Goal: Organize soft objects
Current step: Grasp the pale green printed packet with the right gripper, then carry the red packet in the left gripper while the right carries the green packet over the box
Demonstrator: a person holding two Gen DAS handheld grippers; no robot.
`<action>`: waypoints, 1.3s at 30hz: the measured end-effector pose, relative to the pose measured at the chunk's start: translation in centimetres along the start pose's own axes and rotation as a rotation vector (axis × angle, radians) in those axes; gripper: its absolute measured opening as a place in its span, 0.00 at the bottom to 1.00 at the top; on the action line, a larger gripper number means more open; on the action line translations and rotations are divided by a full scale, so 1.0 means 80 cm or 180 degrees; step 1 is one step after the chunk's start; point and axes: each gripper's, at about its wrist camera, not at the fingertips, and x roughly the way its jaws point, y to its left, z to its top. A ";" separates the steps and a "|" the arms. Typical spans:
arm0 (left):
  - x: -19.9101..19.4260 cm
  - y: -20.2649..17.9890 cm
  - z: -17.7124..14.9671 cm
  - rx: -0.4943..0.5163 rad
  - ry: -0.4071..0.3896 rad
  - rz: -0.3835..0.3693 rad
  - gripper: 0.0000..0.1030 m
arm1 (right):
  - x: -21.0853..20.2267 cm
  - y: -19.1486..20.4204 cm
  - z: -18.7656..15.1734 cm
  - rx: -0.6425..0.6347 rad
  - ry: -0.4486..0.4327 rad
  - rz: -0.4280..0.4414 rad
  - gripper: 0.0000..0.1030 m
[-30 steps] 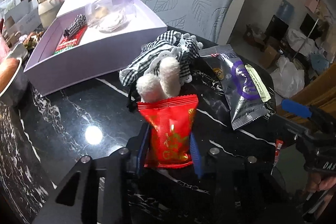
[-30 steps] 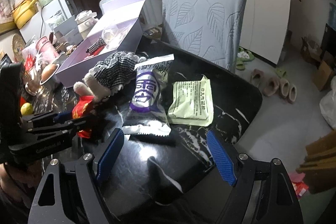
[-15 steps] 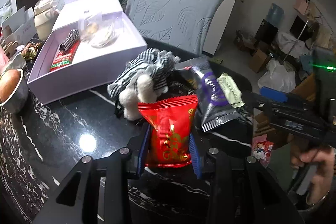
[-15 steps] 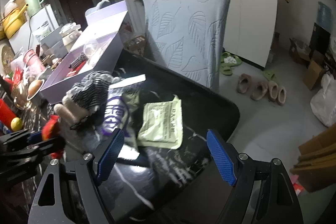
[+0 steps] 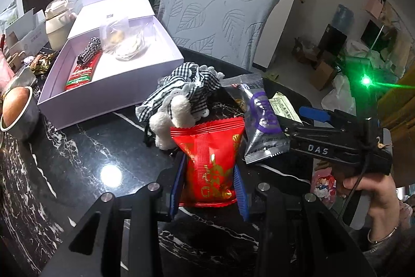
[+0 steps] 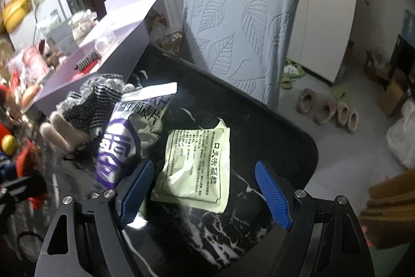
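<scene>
On the black marble table (image 6: 272, 121), a red packet (image 5: 208, 160) is pinched by the left gripper (image 5: 208, 183); it could slip. The right gripper (image 6: 205, 191), wide apart, could snag the purple bag (image 6: 116, 147) beside its target, the pale sachet (image 6: 197, 165).

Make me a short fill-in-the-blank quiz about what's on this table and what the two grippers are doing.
1. The left gripper is shut on a ____ snack packet.
2. The right gripper is ____, with a pale green packet lying between its fingers.
3. The white box on the black table has its lid ____.

Missing words: red; open; open
</scene>
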 end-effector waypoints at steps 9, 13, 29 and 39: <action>-0.002 0.005 -0.005 -0.0038 0.0013 0.0013 0.33 | 0.008 0.020 -0.003 -0.0219 -0.0041 -0.0336 0.71; -0.003 0.009 -0.007 -0.0065 0.0013 0.0019 0.33 | 0.002 0.016 -0.003 -0.0152 -0.0089 -0.0343 0.50; -0.019 0.019 -0.024 -0.0170 -0.0033 0.0055 0.33 | -0.033 0.005 -0.037 0.0097 -0.0177 -0.0134 0.41; -0.036 0.018 -0.040 -0.0171 -0.0059 0.0034 0.33 | -0.072 0.022 -0.064 0.0139 -0.0152 0.0072 0.41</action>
